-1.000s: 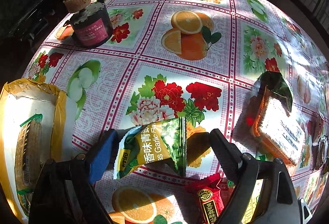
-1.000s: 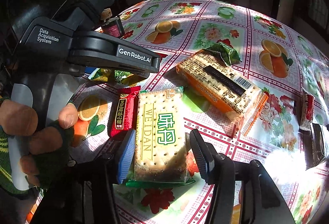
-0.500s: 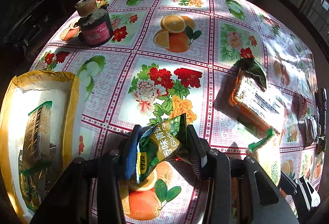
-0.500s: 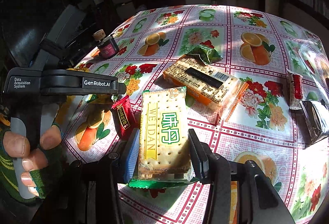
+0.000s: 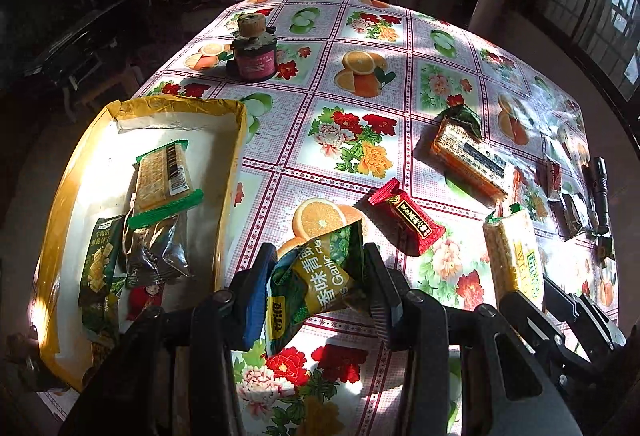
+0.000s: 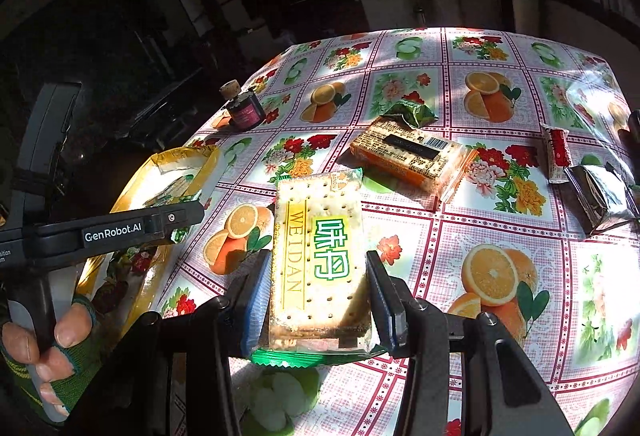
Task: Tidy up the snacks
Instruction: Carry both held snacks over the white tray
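Note:
My left gripper (image 5: 316,280) is shut on a green and yellow garlic snack bag (image 5: 320,276), held above the table just right of the yellow box (image 5: 234,139). The box holds a cracker pack (image 5: 162,179) and several small packets. My right gripper (image 6: 316,284) is shut on a Weidan cracker pack (image 6: 318,260), lifted off the table; it also shows in the left wrist view (image 5: 514,256). A red candy packet (image 5: 406,215) and an orange biscuit pack (image 5: 470,159) lie on the flowered tablecloth (image 5: 356,143).
A dark jar with a cork lid (image 5: 252,51) stands at the far left of the table. A small red packet (image 6: 558,153) and a silver packet (image 6: 600,195) lie at the right. A black flashlight (image 5: 600,191) lies at the right edge. The left handle (image 6: 100,232) is beside the box.
Both grippers closed on their packs and lifted them off the table. The left one rose and pulled back with the garlic bag, bringing the yellow box into full view.

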{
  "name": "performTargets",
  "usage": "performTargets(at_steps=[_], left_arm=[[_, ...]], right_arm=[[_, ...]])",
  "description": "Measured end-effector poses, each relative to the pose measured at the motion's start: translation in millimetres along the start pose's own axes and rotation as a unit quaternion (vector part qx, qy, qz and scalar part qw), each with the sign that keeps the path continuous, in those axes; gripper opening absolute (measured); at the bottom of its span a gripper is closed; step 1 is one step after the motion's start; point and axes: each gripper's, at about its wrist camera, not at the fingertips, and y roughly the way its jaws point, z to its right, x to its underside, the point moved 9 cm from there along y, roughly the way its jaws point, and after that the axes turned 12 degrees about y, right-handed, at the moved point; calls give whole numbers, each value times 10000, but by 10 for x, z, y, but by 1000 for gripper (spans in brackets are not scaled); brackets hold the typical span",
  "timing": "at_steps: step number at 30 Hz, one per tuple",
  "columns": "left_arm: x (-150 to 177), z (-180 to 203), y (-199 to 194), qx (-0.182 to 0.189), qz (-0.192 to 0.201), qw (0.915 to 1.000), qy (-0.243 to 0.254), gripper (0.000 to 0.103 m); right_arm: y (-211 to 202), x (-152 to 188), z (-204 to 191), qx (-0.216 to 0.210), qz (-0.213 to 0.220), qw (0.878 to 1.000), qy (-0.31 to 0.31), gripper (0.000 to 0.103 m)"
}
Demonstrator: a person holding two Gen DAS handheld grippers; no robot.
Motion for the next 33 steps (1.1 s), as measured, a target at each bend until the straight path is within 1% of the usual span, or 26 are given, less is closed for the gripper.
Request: performTargets(at_steps=[10, 20, 29, 33], left_arm=[[374, -400, -356, -558, 150, 9983, -70, 42], [676, -930, -489, -923, 148, 9947, -420, 43], [802, -1270, -585, -1105, 191, 9915, -662, 43], [823, -1354, -587, -1110, 189, 9908, -750, 43]], right_arm=[[-100, 186, -434, -359, 1, 9992, -177, 49], [22, 400, -939, -672, -228, 9962, -510, 49], [113, 507, -1317, -879, -334, 9927, -761, 49], [159, 545, -1454, -932, -384, 9912, -858, 49]])
